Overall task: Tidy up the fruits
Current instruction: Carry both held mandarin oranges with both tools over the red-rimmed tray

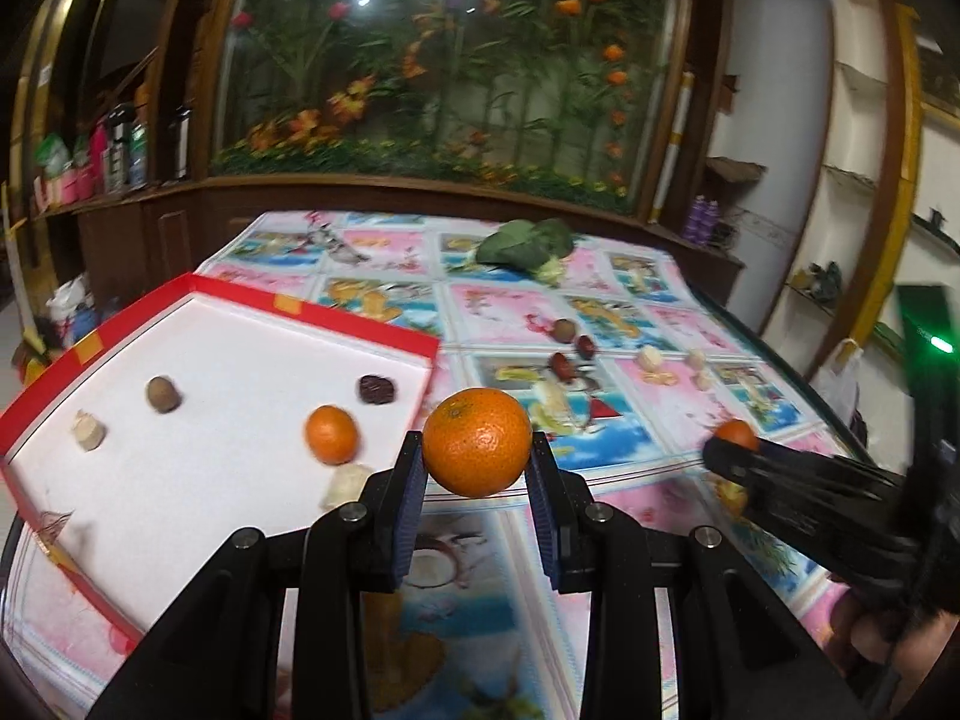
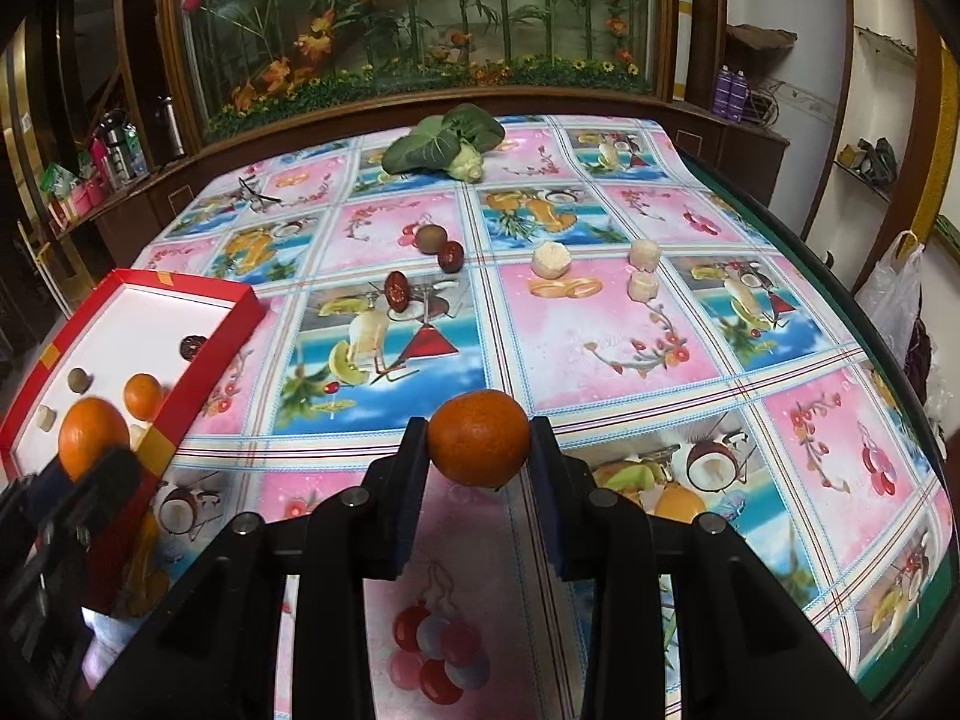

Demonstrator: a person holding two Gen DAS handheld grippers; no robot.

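Observation:
My left gripper [image 1: 477, 450] is shut on an orange [image 1: 477, 441] and holds it just right of the red-rimmed white box [image 1: 228, 324]. It also shows in the right wrist view [image 2: 96, 444]. My right gripper [image 2: 479, 441] is shut on a darker orange [image 2: 479, 438] above the table's front part. It shows at the right of the left wrist view [image 1: 735, 450]. In the box lie a small orange [image 1: 331, 433], a brown fruit [image 1: 163, 394], a dark fruit [image 1: 377, 389] and pale pieces [image 1: 90, 431].
On the patterned tablecloth [image 2: 600, 336] lie a brown fruit [image 2: 431, 238], red dates [image 2: 451, 256], pale peeled pieces [image 2: 551, 259] and a leafy green vegetable [image 2: 444, 138] at the far edge. A wooden cabinet with a flower display stands behind. A plastic bag [image 2: 897, 294] hangs at right.

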